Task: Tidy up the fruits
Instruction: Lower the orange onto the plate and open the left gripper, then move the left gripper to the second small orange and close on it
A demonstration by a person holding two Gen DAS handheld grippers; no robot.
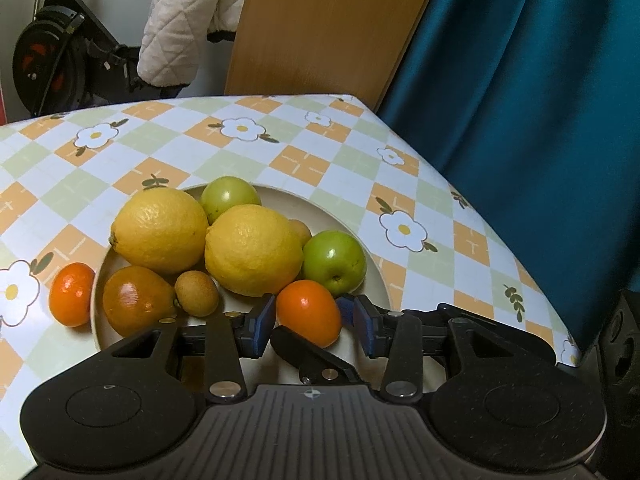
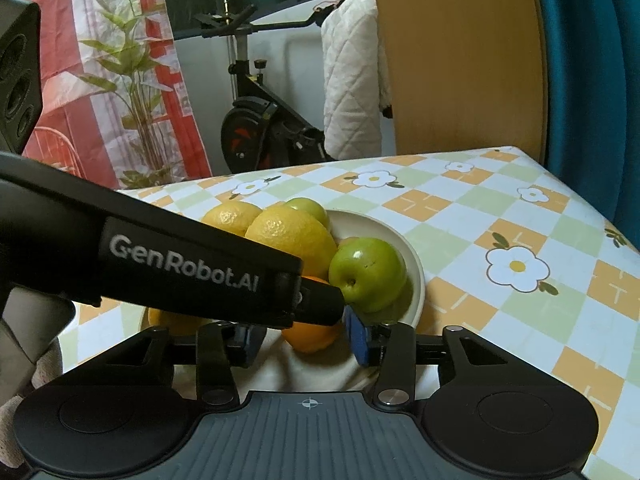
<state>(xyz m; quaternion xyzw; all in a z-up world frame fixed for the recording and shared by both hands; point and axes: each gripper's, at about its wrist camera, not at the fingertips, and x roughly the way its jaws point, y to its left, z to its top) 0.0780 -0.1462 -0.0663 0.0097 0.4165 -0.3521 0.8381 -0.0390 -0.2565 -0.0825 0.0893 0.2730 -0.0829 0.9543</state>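
Note:
A cream plate [image 1: 320,210] holds two lemons [image 1: 160,230], two green apples [image 1: 334,262], a small brown fruit [image 1: 196,294] and an orange fruit [image 1: 136,300]. At the plate's near edge lies an orange mandarin [image 1: 308,312]. My left gripper [image 1: 310,324] has both blue pads against its sides. The same mandarin [image 2: 312,334] sits between my right gripper's [image 2: 308,338] pads, with a gap showing on its left side. A black finger [image 2: 200,268] of the left gripper crosses above it. Another mandarin [image 1: 72,300] lies on the cloth left of the plate.
The checkered flower tablecloth [image 1: 404,230] ends at a rounded edge on the right, with a teal curtain [image 1: 540,100] behind it. A wooden board [image 1: 328,28], a quilted garment [image 2: 352,76], an exercise bike [image 2: 256,112] and a plant [image 2: 132,80] stand beyond the far edge.

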